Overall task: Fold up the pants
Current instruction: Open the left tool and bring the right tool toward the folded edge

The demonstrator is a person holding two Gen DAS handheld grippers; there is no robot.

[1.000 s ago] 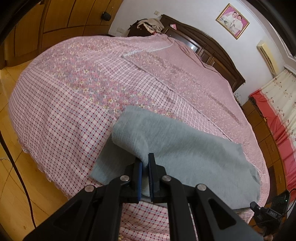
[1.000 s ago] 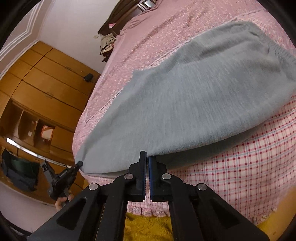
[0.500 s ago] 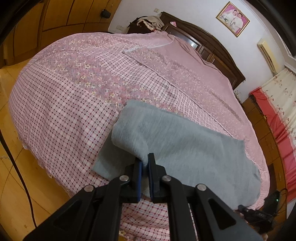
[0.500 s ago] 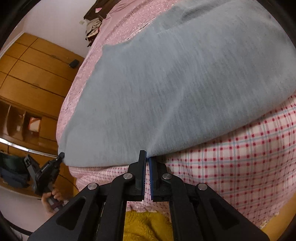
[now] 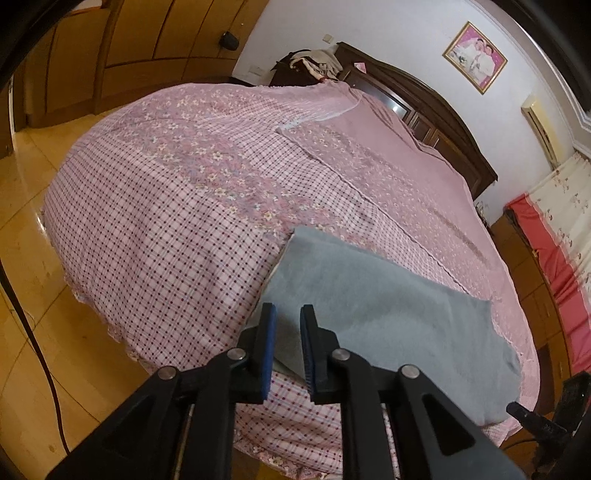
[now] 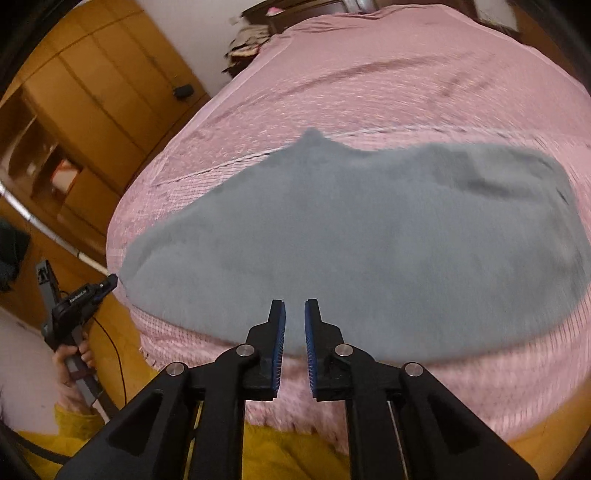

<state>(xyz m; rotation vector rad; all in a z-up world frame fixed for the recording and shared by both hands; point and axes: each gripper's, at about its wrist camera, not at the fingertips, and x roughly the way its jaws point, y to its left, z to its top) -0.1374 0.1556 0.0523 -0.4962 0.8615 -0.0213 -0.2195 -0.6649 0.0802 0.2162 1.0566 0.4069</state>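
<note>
The bed [image 5: 155, 229] wears a pink checked and flowered cover in a room with wooden wardrobes [image 5: 147, 33] and a framed photo [image 5: 474, 57]; the grey pants [image 5: 388, 314] lie folded near its front edge; the left gripper [image 5: 288, 325] and right gripper [image 6: 294, 321] are both spread, holding nothing; no writing is readable.

The bed [image 5: 177, 206] carries everything here. A pink checked bedspread [image 5: 155, 240] with a floral band covers it and hangs over the near edge and the left corner. Toward the headboard edge a plainer pink cover [image 5: 406, 173] lies flat on top of the bedspread. The grey pants [image 5: 388, 314] lie folded and flat on the bedspread along the near edge, toward the right corner; in the right wrist view they [image 6: 369, 240] are blurred.
</note>
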